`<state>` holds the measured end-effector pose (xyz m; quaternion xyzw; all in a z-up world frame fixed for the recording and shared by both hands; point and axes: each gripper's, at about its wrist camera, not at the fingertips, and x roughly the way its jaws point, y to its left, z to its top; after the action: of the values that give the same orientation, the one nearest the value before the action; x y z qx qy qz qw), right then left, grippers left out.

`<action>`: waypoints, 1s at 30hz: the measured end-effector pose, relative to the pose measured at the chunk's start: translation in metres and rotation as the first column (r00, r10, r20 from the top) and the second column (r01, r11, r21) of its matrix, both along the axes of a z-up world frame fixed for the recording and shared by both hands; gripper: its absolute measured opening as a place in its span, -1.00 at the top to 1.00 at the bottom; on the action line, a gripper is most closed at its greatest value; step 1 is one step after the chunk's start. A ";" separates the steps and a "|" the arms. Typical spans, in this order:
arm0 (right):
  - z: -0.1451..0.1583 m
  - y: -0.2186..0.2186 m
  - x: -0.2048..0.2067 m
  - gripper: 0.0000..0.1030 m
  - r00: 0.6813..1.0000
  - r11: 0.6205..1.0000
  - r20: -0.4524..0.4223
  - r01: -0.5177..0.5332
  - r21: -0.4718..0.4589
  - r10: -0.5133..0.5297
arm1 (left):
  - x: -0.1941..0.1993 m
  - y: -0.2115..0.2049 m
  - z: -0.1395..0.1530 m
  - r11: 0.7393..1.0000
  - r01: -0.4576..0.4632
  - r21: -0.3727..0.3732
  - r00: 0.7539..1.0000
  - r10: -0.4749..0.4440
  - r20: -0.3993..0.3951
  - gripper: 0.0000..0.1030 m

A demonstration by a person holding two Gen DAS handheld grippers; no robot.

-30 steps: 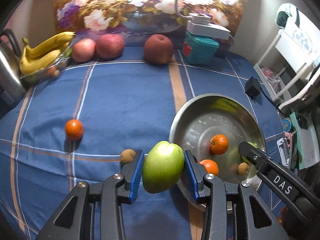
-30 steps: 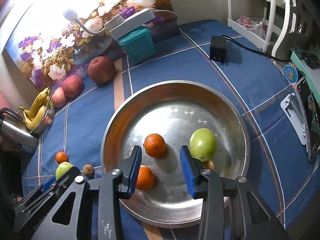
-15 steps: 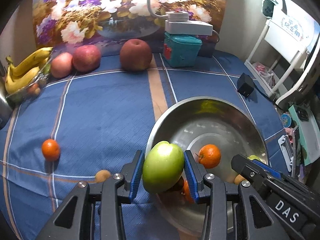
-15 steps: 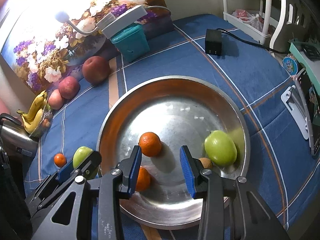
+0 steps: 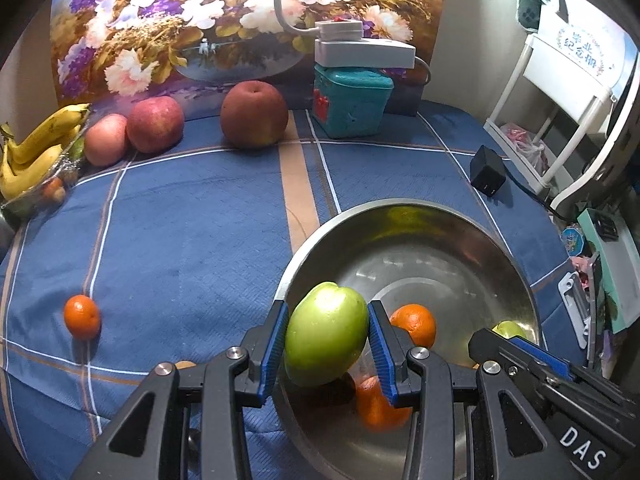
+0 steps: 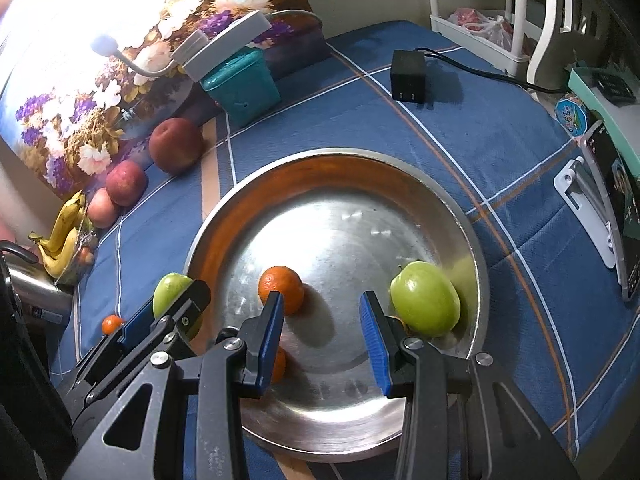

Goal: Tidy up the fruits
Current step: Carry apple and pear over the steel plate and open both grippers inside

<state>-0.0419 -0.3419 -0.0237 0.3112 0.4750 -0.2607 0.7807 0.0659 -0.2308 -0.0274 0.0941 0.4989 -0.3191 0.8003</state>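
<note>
My left gripper [image 5: 327, 342] is shut on a green apple [image 5: 326, 338] and holds it above the left rim of the steel bowl [image 5: 516, 268]. The same apple [image 6: 171, 290] shows in the right wrist view at the bowl's [image 6: 476, 240] left edge. My right gripper [image 6: 322, 330] is open and empty over the near part of the bowl. In the bowl lie a second green apple [image 6: 425, 298], two oranges [image 6: 281, 289] and a small brown fruit, mostly hidden. One orange [image 5: 82, 317] lies on the blue cloth at left.
Three red apples [image 5: 254, 114] and bananas [image 5: 38, 148] line the back left by a floral picture. A teal box [image 5: 349, 100] with a white lamp stands at the back. A black adapter [image 5: 487, 172] lies right of it. A kettle [image 6: 28, 286] stands far left.
My left gripper has carried the green apple to the right, from beside the bowl to over its left rim. The green apple in the bowl has rolled toward the right wall.
</note>
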 end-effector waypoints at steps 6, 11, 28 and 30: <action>-0.001 0.000 0.000 0.20 1.000 1.000 -0.005 0.004 -0.001 -0.004 | 0.001 -0.002 -0.006 1.000 0.007 0.015 1.000 -0.007 -0.011 0.17; -0.002 0.000 0.000 0.20 1.000 1.000 -0.007 0.008 0.000 -0.008 | 0.002 -0.003 -0.007 1.000 0.013 0.020 1.000 -0.012 -0.019 0.14; 0.002 0.000 -0.003 0.21 1.000 1.000 0.003 0.005 -0.011 -0.005 | 0.001 0.002 0.009 1.000 0.014 0.023 1.000 -0.013 -0.025 0.08; 0.003 0.000 -0.003 0.21 1.000 1.000 0.005 0.003 -0.013 -0.003 | 0.002 0.006 0.011 0.999 0.000 0.036 0.999 0.001 -0.032 0.08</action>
<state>-0.0451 -0.3414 -0.0209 0.3077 0.4707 -0.2642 0.7836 0.0676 -0.2251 -0.0160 0.1032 0.5171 -0.3114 0.7905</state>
